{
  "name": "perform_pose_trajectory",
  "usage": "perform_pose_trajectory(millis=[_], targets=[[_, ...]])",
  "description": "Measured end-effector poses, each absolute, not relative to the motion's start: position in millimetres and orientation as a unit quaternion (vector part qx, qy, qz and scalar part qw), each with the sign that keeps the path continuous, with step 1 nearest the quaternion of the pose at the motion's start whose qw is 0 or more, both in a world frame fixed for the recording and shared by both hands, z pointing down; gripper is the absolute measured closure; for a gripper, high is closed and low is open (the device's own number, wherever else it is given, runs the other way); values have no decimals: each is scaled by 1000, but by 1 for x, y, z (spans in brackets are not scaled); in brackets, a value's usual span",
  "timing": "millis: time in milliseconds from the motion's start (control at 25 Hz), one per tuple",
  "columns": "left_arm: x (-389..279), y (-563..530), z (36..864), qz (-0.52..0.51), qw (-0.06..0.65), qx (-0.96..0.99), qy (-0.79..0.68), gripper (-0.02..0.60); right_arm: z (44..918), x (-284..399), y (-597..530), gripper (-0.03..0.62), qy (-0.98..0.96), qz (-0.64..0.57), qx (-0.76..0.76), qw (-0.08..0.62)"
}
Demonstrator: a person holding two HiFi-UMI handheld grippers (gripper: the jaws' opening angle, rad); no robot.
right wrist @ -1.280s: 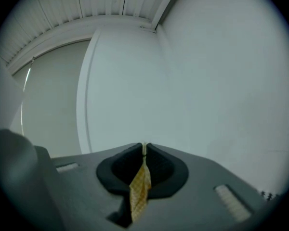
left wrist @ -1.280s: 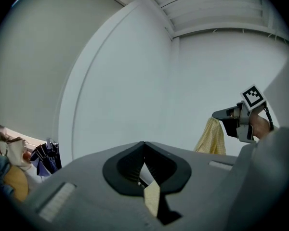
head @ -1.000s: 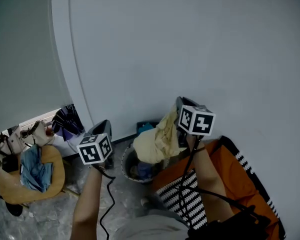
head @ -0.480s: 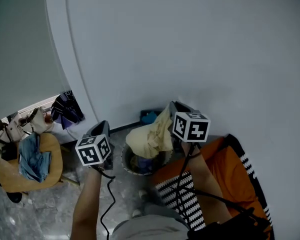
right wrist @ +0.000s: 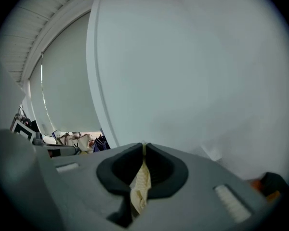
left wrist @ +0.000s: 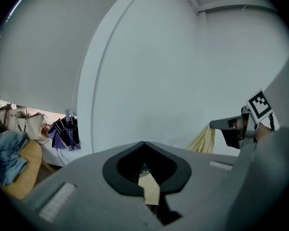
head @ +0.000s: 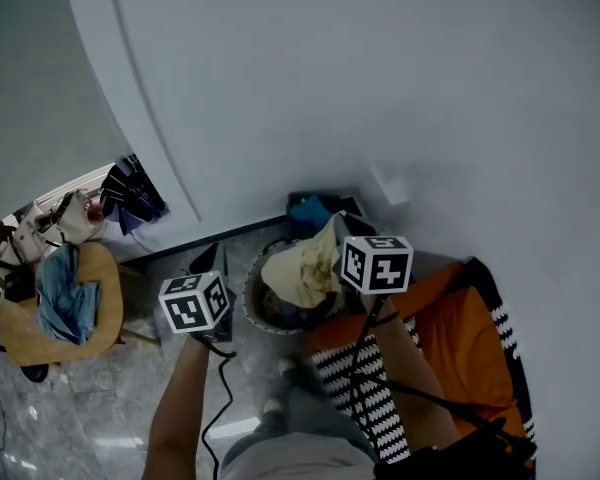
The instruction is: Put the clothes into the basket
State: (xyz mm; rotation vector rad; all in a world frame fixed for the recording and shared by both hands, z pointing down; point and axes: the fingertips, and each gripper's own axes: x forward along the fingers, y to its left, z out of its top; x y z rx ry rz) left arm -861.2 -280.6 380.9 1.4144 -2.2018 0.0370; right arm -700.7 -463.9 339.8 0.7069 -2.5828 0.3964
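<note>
Chair (head: 15,338) with blue cloth (head: 65,303) far left, left gripper (head: 209,258) with jaws pressed together just beside the round basket (head: 250,310), pale yellow garment (head: 292,273) hanging over the basket's mouth, pinched at its top by right gripper (head: 342,225).

A purple umbrella (head: 130,196) is near a round wooden chair (head: 108,303).
</note>
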Motion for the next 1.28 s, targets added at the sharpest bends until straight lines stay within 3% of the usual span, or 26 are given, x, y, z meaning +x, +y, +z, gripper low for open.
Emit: perform_pose_trajectory(millis=[680, 960, 1000, 1080, 1280], targets=[[-839, -268, 519, 68, 362, 482, -795, 583, 540, -714, -466, 572, -891, 203, 218, 343], [-842, -255, 545, 53, 392, 454, -798, 583, 572, -735, -462, 572, -883, 218, 205, 362], [-841, -253, 547, 52, 394, 451, -799, 583, 577, -735, -459, 569, -879, 219, 201, 373], [-840, -249, 547, 49, 397, 447, -800, 583, 586, -734, -456, 490, -869, 222, 197, 395], [-838, -240, 542, 47, 395, 444, -803, 583, 579, -725, -457, 490, -870, 227, 205, 387]])
